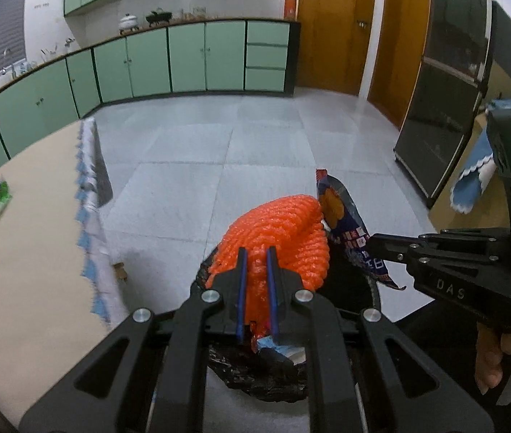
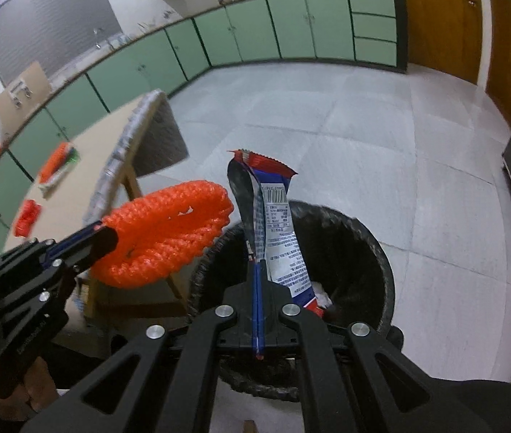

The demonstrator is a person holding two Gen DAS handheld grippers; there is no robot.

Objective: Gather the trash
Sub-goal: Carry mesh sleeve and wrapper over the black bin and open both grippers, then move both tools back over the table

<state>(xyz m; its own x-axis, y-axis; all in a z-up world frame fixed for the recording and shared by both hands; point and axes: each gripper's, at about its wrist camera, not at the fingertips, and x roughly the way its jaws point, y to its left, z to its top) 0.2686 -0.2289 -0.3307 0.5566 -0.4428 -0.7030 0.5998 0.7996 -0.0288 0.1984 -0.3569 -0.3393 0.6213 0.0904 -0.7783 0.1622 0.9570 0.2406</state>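
Your left gripper [image 1: 255,256] pinched the orange net [image 1: 280,231], your right gripper [image 2: 258,270] clamped the wrapper [image 2: 277,223], both over the black-lined bin [image 2: 374,245]. Grey tiled floor [image 1: 219,151] ran to green cabinets [image 1: 168,61]; more trash [image 2: 56,162] lay on the beige table [image 1: 35,223].

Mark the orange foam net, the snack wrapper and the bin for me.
orange foam net [image 1: 284,231], left wrist view, on its woven middle.
snack wrapper [image 2: 284,249], right wrist view, on the white printed back.
bin [image 2: 371,249], right wrist view, on the black liner's inner wall.
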